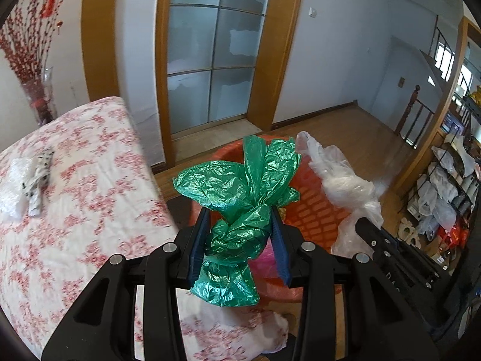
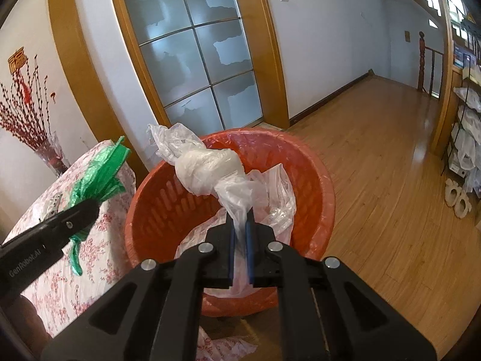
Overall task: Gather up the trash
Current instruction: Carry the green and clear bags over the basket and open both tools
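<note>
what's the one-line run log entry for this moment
left tool: shut on green bag | right tool: shut on clear bag | both over red basket | release: pending

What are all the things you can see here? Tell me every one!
green bag: one, green, held over the basket
clear bag: one, whitish, knotted, held over the basket
basket: one, orange-red, on the wooden floor beside the table
table: one, white cloth with red flowers, left of the basket
wrapper: one, white and black, on the table
vase: one, clear, red branches, behind the table
left tongs: black, shut on the green bag
right tongs: black, shut on the clear bag
</note>
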Demonstrator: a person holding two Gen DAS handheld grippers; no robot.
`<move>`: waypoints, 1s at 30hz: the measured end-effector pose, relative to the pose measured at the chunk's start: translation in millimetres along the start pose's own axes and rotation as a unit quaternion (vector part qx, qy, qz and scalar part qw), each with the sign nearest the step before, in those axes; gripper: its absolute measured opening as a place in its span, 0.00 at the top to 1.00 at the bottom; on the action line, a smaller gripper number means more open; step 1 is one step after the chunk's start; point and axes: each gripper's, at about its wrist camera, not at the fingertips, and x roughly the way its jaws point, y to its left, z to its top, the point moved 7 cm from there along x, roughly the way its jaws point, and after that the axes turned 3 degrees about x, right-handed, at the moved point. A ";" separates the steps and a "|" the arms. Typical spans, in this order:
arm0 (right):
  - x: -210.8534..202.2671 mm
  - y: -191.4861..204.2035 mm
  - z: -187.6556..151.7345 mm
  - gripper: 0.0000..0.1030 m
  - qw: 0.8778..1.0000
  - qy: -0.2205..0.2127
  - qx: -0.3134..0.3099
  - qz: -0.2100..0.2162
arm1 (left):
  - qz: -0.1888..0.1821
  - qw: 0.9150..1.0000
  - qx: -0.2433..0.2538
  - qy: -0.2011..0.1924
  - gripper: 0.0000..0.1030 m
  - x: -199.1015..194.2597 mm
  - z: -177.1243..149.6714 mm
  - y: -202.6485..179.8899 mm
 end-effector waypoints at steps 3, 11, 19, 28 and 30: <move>2.2 -4.8 3.5 0.92 1.000 -0.003 0.007 0.000 | -0.006 1.000 0.002 0.003 0.62 7.0 1.5 -4.4; 6.4 -15.6 9.8 0.92 1.000 -0.008 0.018 0.005 | -0.014 1.000 0.005 0.012 0.62 21.7 5.6 -12.1; 14.5 -23.9 12.1 0.80 1.000 -0.008 0.025 0.013 | -0.023 0.999 -0.004 0.035 0.60 38.8 0.2 -13.1; 16.5 -29.2 12.8 0.66 1.000 -0.006 0.026 0.002 | -0.014 0.999 -0.011 0.048 0.46 44.1 -7.4 -6.0; 16.5 -30.2 13.2 0.65 1.000 -0.007 0.025 -0.001 | -0.002 0.999 -0.011 0.048 0.46 42.0 -8.0 0.1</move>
